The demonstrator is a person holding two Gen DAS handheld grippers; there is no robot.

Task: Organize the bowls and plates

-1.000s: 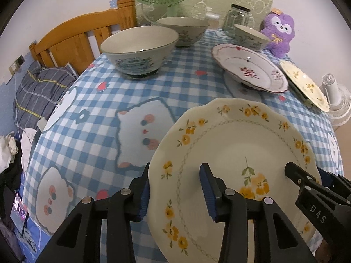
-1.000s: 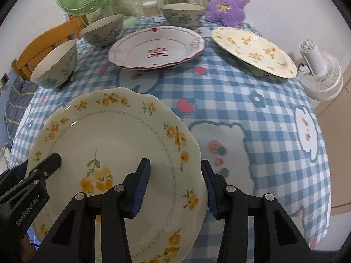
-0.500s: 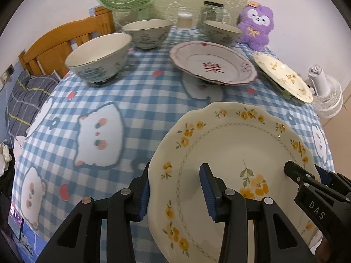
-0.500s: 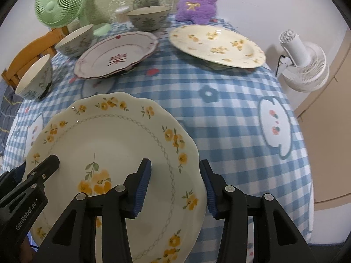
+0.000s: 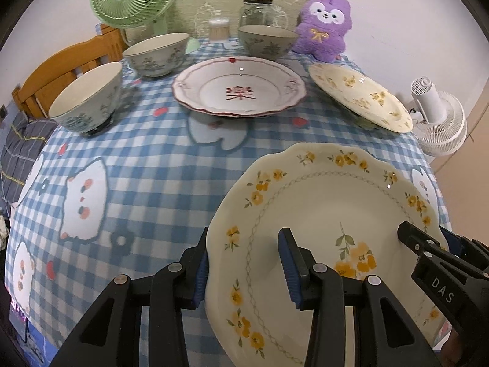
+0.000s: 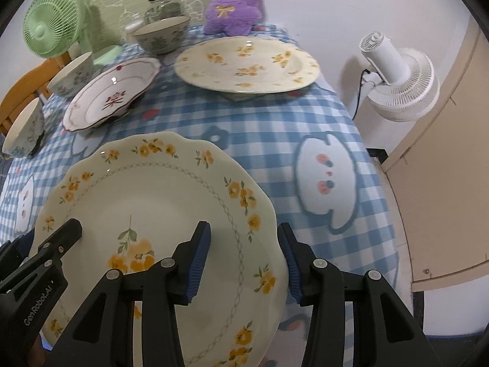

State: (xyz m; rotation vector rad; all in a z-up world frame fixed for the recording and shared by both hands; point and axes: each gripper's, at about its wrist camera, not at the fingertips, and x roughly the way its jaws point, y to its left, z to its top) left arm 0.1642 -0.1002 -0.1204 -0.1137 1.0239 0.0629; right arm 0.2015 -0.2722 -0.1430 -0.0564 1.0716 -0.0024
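- My left gripper (image 5: 243, 263) has its fingers closed on the left rim of the yellow-flower plate (image 5: 330, 214).
- My right gripper (image 6: 244, 257) clamps the right rim.
- The matching plate (image 6: 247, 61) lies ahead to the right on the worktop (image 5: 146, 159), nearer my right hand.
- I cannot see the gap under the held plate.

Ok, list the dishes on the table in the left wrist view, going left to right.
Nearest bowl → second bowl → red-rimmed plate → back bowl → yellow-flowered plate on the table. The plate held in both tools is lifted, so it is left out.
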